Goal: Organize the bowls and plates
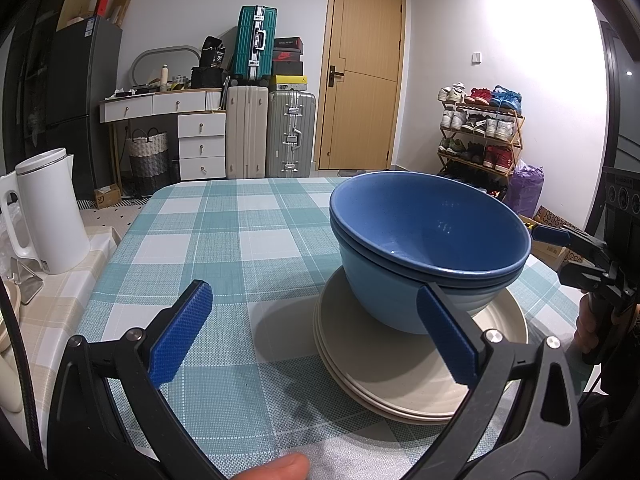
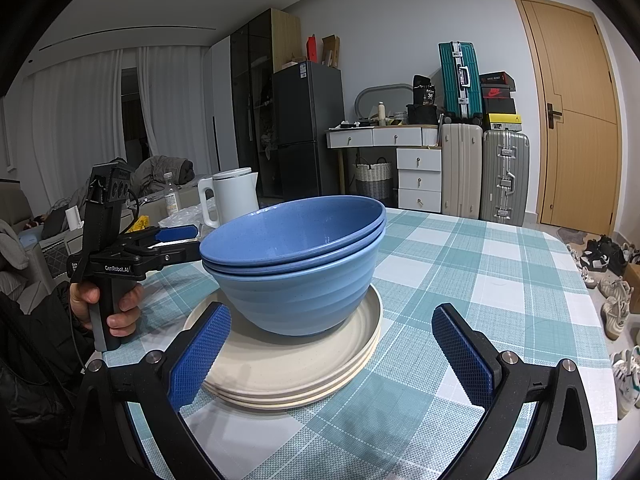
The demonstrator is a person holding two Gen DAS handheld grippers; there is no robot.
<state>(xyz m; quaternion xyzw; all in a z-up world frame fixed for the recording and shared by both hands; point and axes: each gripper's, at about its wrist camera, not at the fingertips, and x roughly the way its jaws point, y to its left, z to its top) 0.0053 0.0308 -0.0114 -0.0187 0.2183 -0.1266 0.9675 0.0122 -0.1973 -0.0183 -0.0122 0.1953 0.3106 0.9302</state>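
Note:
A stack of blue bowls (image 1: 428, 240) sits nested on a stack of cream plates (image 1: 384, 376) on the checked tablecloth. It also shows in the right wrist view, bowls (image 2: 296, 256) on plates (image 2: 288, 364). My left gripper (image 1: 316, 332) is open and empty, just in front and left of the stack. My right gripper (image 2: 332, 352) is open and empty, in front of the plates. The left gripper also shows in the right wrist view (image 2: 176, 240), beside the bowls' left rim; the right gripper shows at the right edge of the left wrist view (image 1: 560, 240).
A white kettle (image 1: 52, 208) stands on a side counter left of the table; it also shows in the right wrist view (image 2: 234, 196). The table (image 2: 500, 280) has a teal checked cloth. Suitcases, drawers, a shoe rack (image 1: 480, 132) and a door stand behind.

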